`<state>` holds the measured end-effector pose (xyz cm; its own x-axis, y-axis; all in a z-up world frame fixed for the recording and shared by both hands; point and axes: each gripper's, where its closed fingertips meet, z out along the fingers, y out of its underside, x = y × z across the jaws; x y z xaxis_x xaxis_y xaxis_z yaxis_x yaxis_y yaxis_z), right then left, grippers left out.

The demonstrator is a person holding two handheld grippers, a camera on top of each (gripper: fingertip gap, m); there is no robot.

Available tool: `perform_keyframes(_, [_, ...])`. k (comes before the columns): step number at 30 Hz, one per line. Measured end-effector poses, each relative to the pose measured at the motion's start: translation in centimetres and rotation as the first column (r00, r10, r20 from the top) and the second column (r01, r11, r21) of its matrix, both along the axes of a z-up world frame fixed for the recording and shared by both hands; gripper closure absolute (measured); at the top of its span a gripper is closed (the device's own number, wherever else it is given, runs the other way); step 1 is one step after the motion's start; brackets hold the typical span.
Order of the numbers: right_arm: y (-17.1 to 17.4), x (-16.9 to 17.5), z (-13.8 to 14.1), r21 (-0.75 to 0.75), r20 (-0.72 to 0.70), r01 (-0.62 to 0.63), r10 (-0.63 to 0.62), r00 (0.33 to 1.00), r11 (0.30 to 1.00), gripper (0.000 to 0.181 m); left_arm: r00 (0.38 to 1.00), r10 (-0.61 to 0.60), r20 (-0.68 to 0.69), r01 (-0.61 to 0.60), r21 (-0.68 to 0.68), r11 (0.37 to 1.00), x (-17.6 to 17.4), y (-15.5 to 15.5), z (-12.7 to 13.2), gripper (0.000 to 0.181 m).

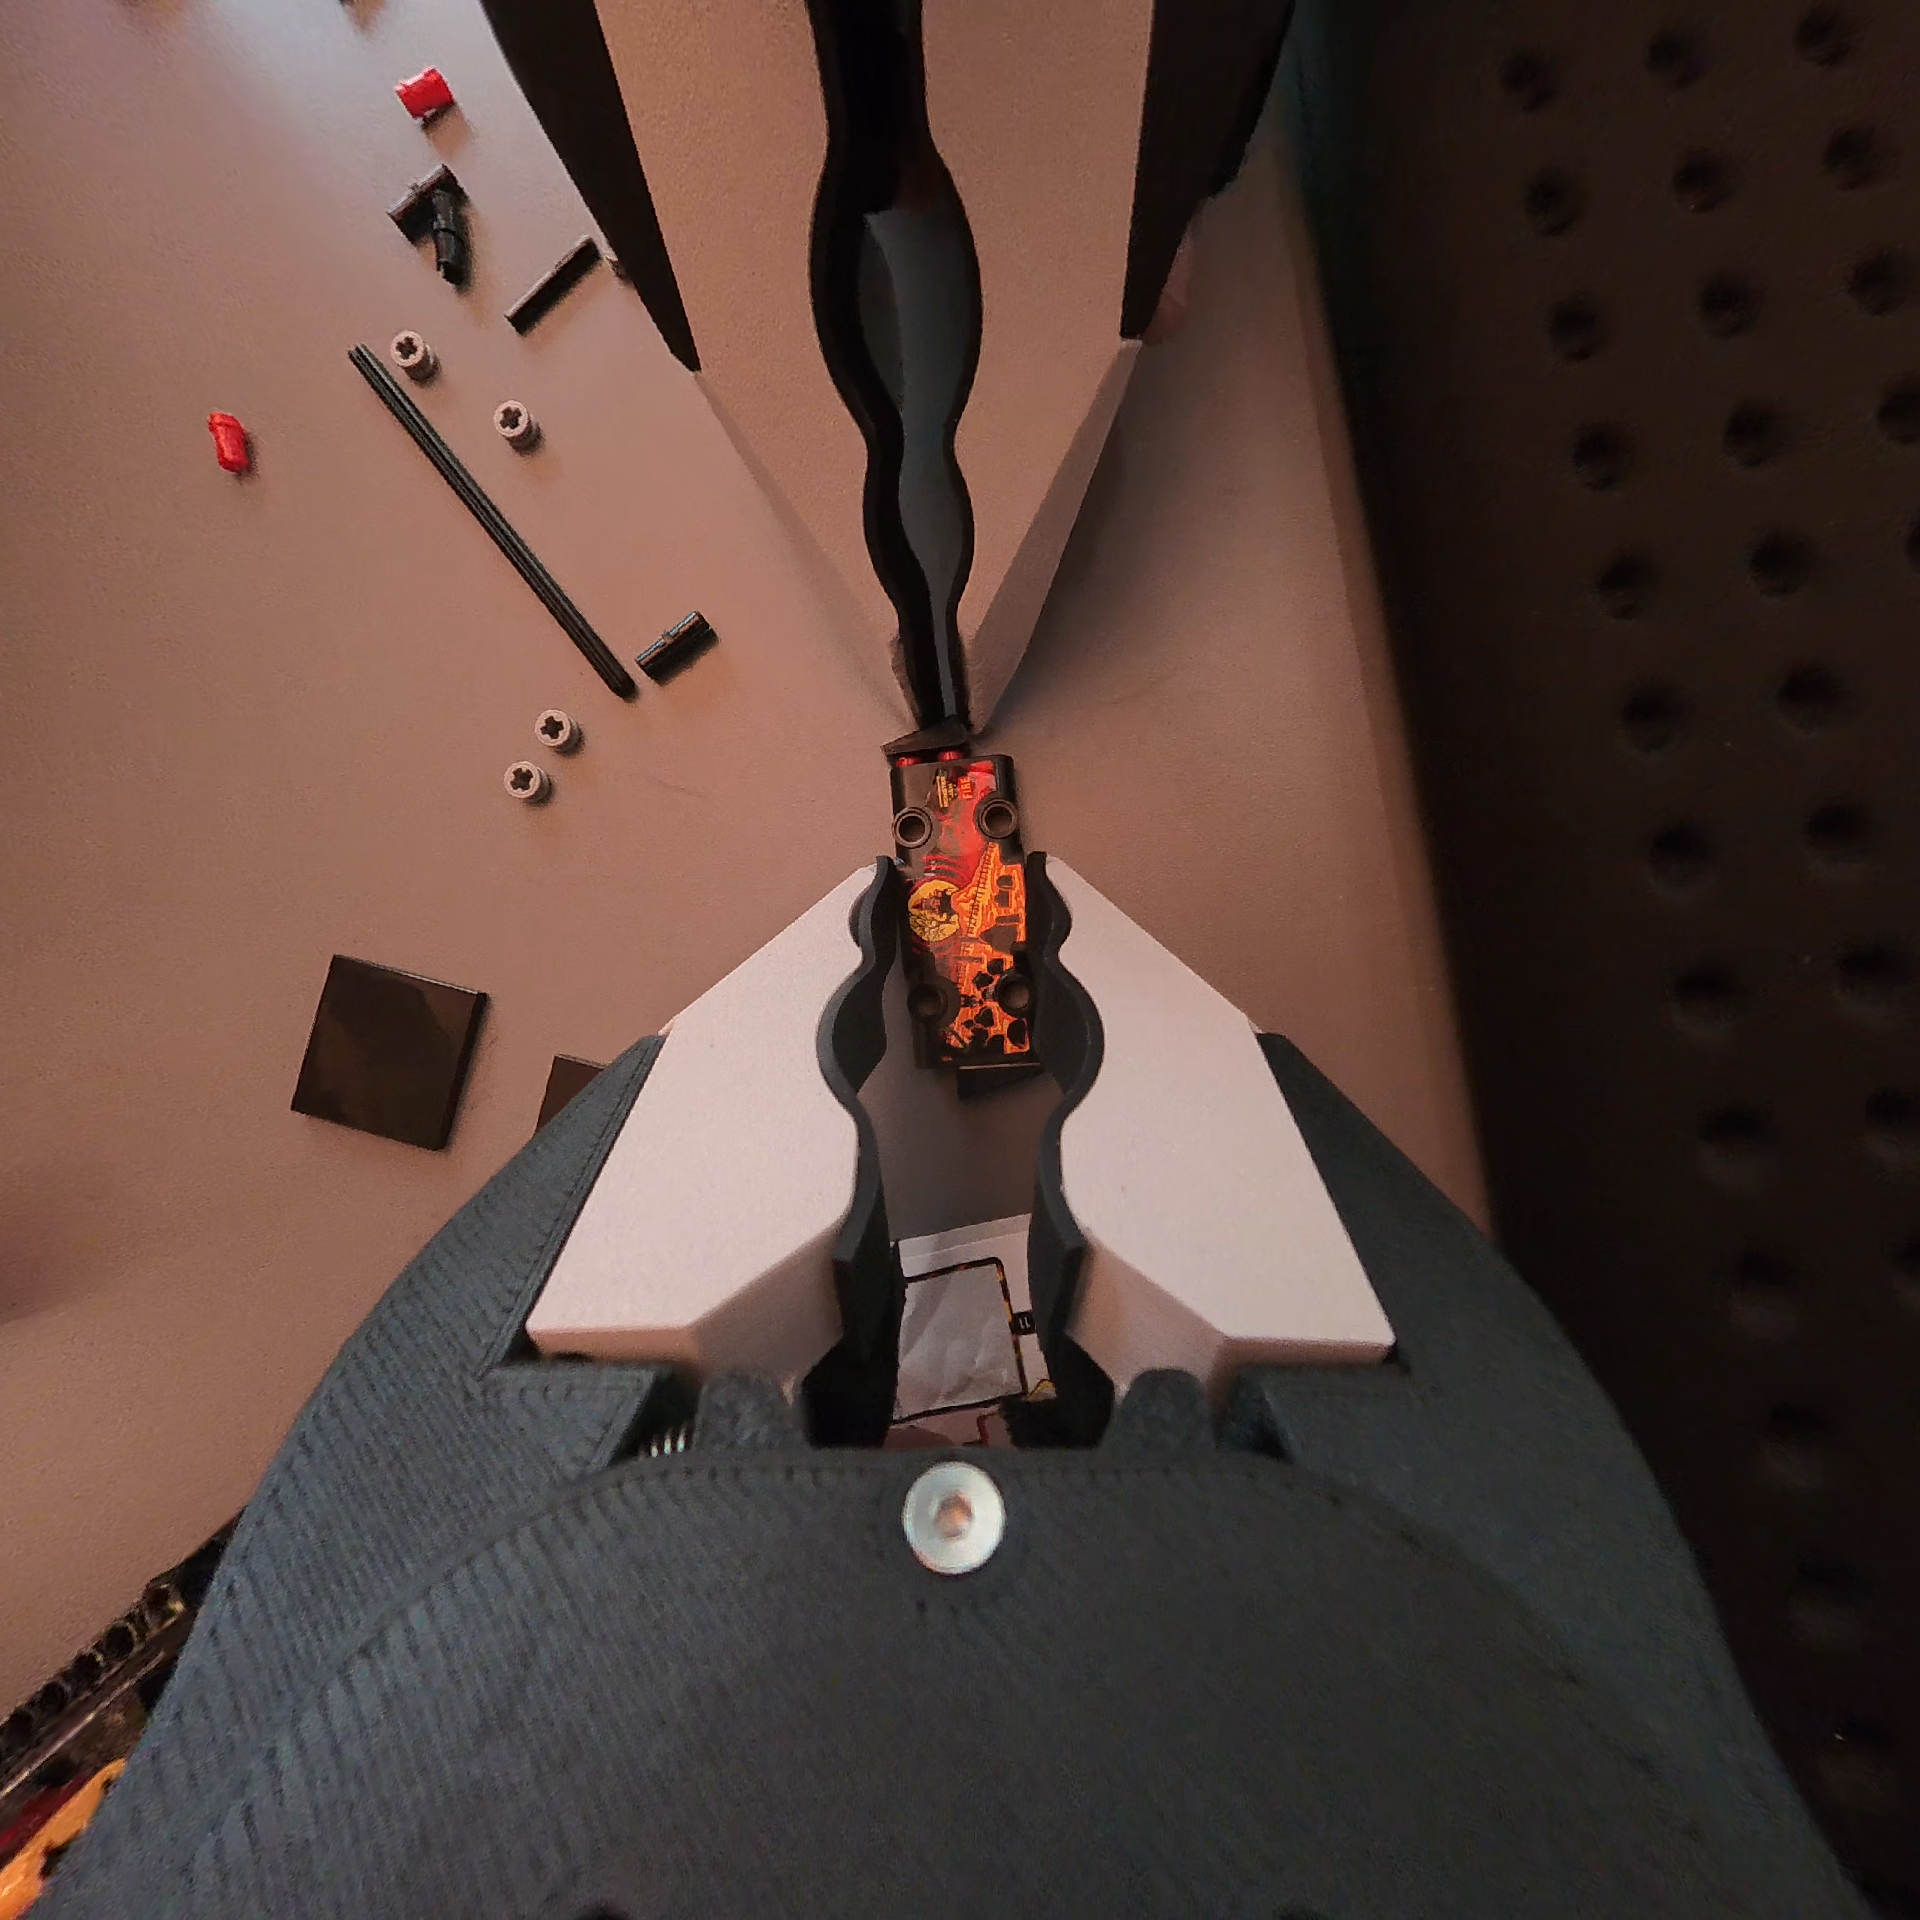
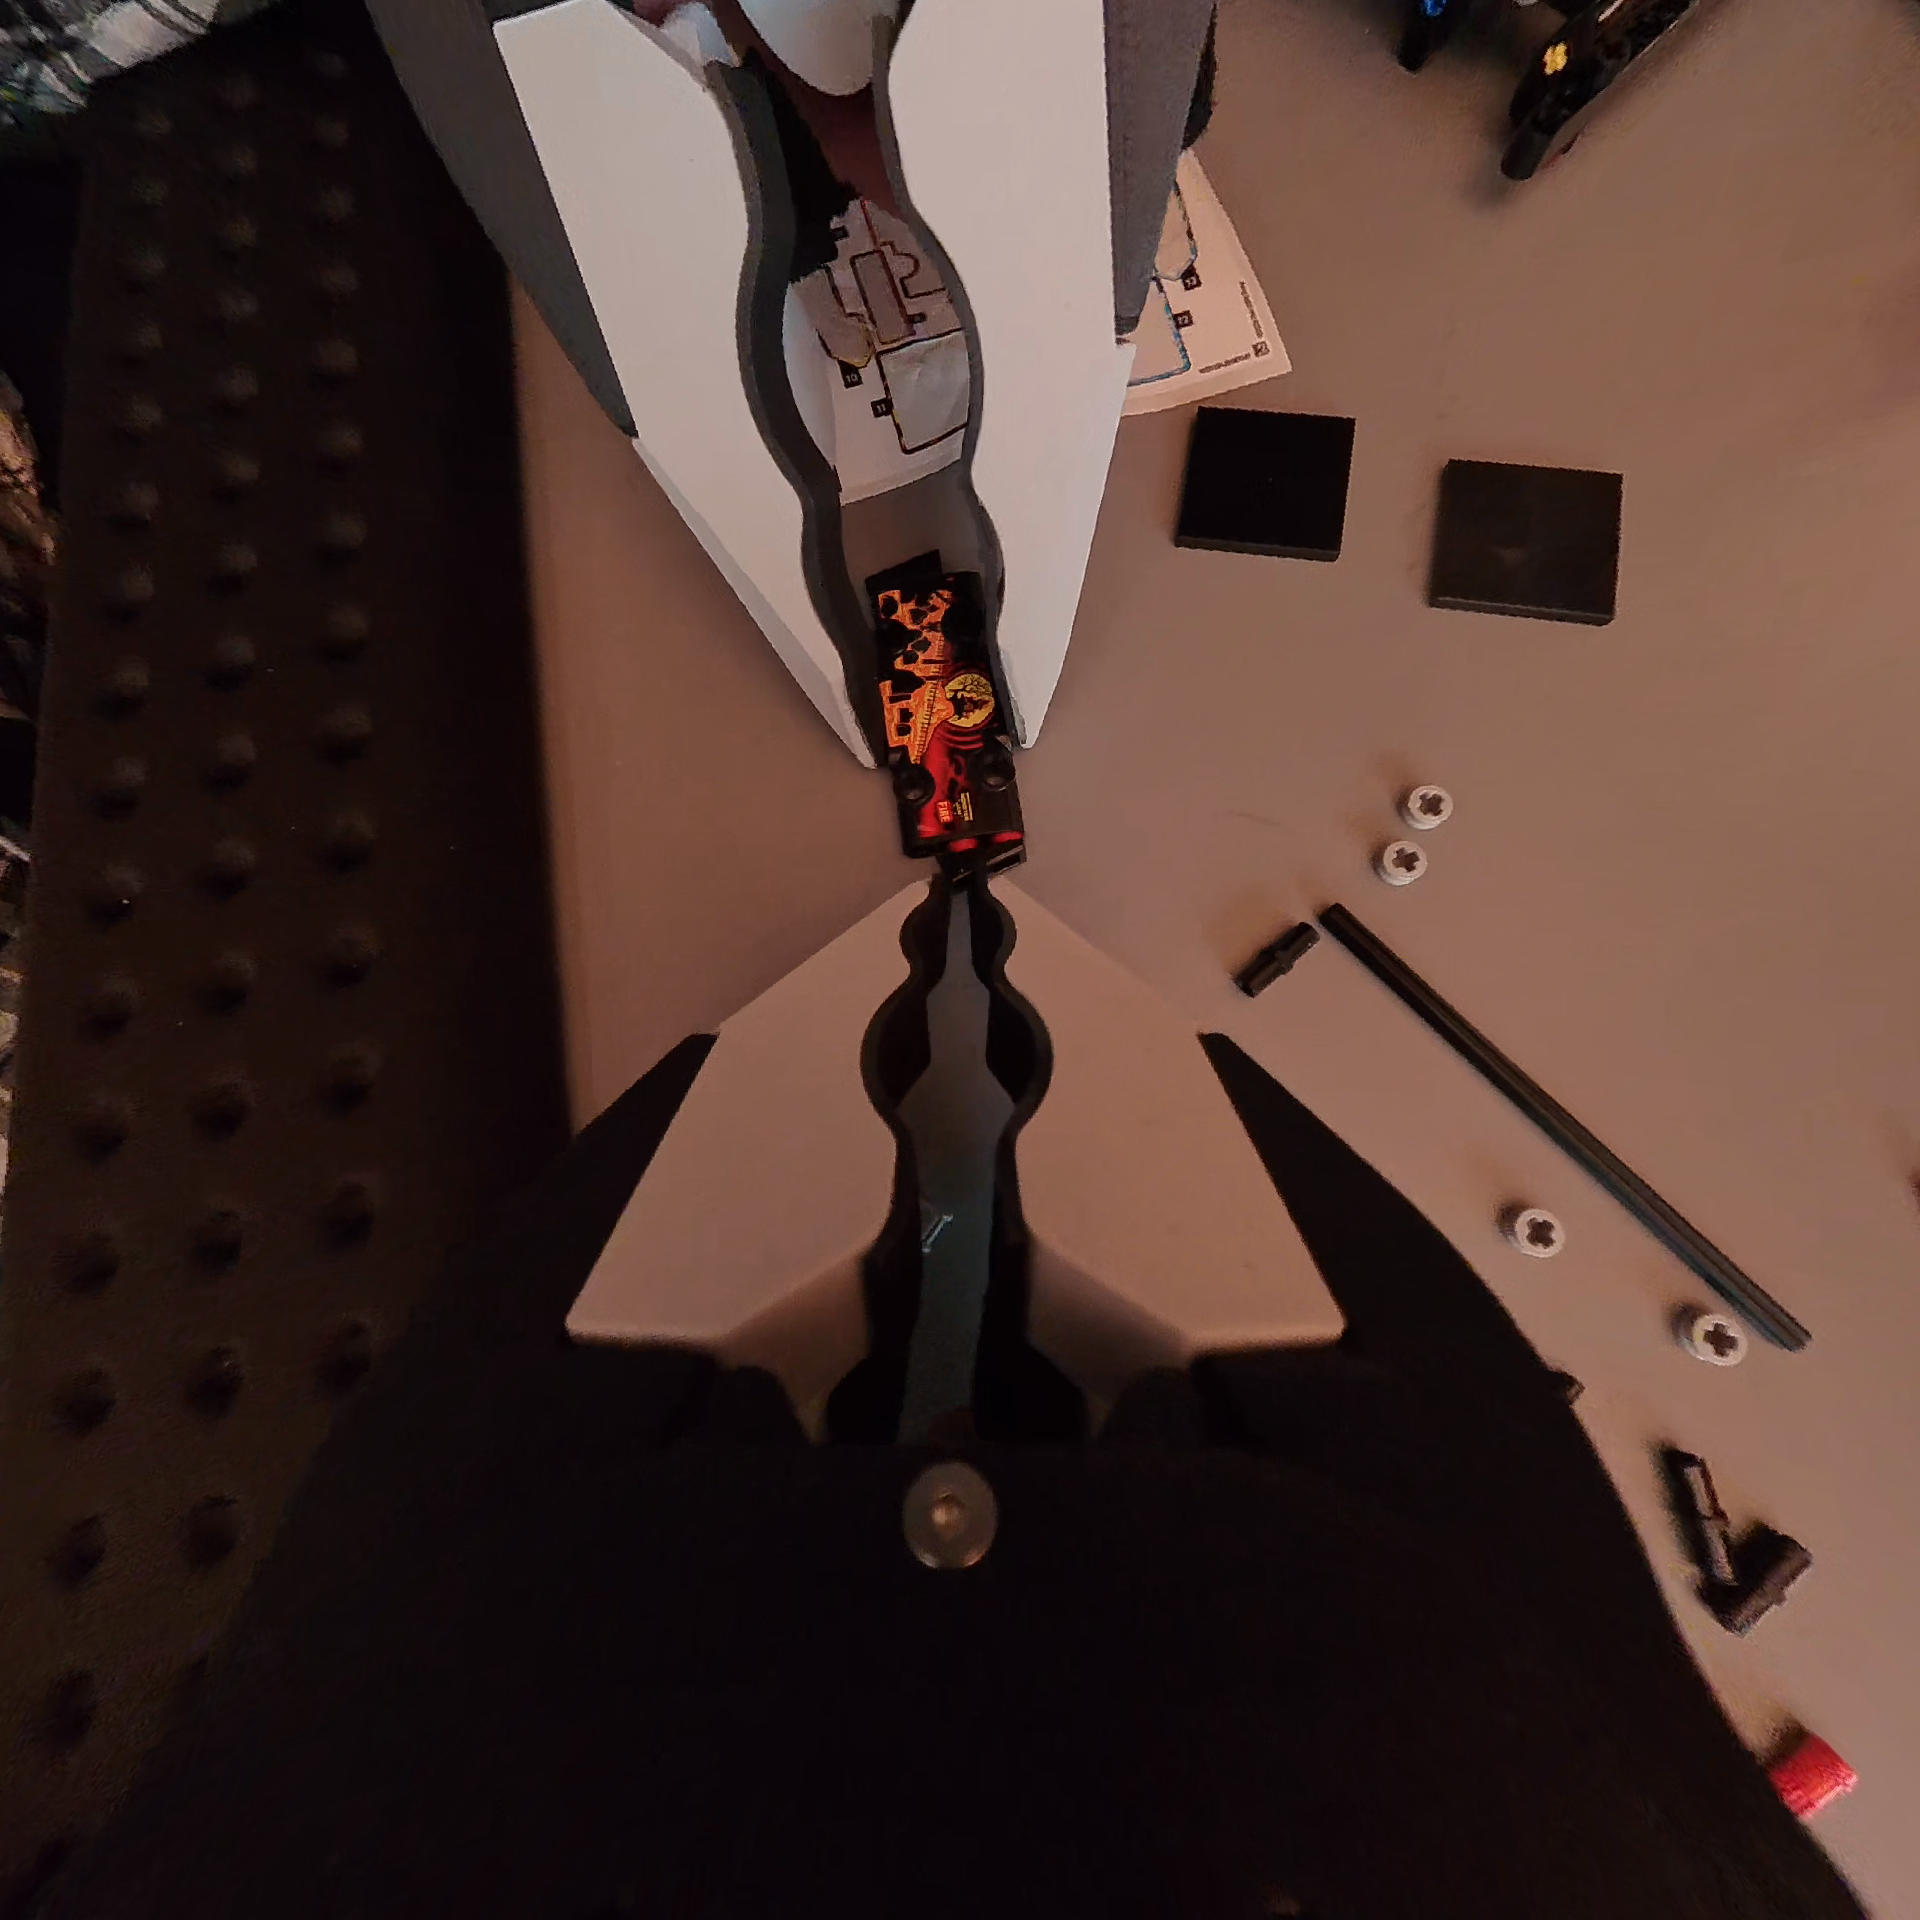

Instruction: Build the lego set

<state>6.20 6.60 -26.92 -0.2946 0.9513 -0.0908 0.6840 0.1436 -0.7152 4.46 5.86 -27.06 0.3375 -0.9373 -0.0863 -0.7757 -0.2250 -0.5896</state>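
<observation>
My left gripper (image 1: 961,883) is shut on a black lego panel (image 1: 966,925) with an orange and red sticker, holding it by its long sides above the table. Red pins (image 1: 930,762) show at the panel's far end. My right gripper (image 2: 961,891) faces it, tip to tip, its jaws shut on a small black piece (image 2: 989,860) at that pinned end. In the right wrist view the panel (image 2: 940,717) sits between the left gripper's (image 2: 948,750) white fingers (image 2: 727,436). In the left wrist view the right gripper (image 1: 935,717) comes in from the top.
Loose parts lie on the tan table (image 1: 260,623): a long black axle (image 2: 1558,1132), grey bushes (image 2: 1425,806), a black pin (image 2: 1276,958), red pieces (image 1: 424,94), two black square tiles (image 2: 1265,483). A sticker sheet (image 2: 1210,343) lies under the left gripper. A dark dimpled mat (image 2: 260,831) borders the table. Both grippers' tips are close together, under 4 cm apart. About 5 centimetres separates my right fingertips from the black pin (image 2: 1276,958). Look for it in the left wrist view (image 1: 671,655) too.
</observation>
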Motion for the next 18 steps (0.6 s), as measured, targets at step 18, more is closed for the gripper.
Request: perform_keyframes(18, [0.11, 0.08, 0.04, -0.042, -0.003, 0.006, -0.006, 1.000, 0.999, 0.179, 0.999, -0.034, -0.037, 0.039, 0.147, 0.988, 0.15, 0.13, 0.26, 0.157])
